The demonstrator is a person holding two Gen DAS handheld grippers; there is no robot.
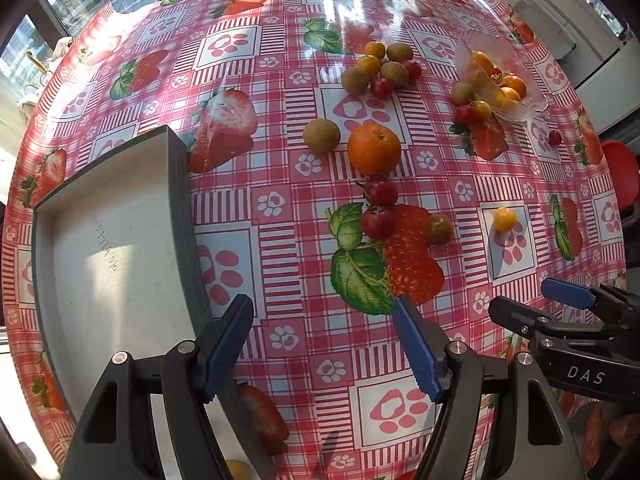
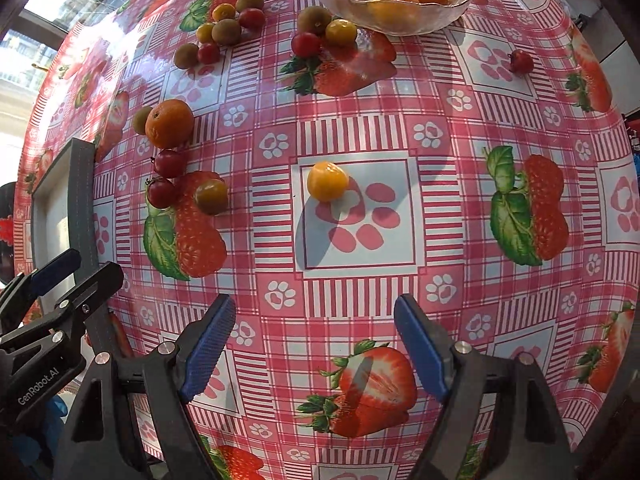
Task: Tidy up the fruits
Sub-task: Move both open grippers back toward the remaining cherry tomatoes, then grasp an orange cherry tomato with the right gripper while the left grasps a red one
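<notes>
On the strawberry-print tablecloth (image 1: 280, 200), the grey tray (image 1: 108, 248) lies at the left, the glass bowl (image 2: 400, 20) with orange fruits at the far side. An orange (image 1: 374, 148) and small tomatoes lie scattered between. Left gripper (image 1: 322, 344) and right gripper (image 2: 316, 348) hang above, jaws apart, holding nothing; a yellow tomato (image 2: 328, 181) lies ahead of the right one.

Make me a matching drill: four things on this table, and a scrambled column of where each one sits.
Things:
1. orange
2. glass bowl
3. grey tray
4. lone yellow tomato

Places:
A. at the table's left edge, nothing in it
B. on a white paw-print square, alone
C. beside a green-brown fruit, above two red tomatoes
D. far side of the table, holding orange fruit

Pairs: 1-C, 2-D, 3-A, 4-B
</notes>
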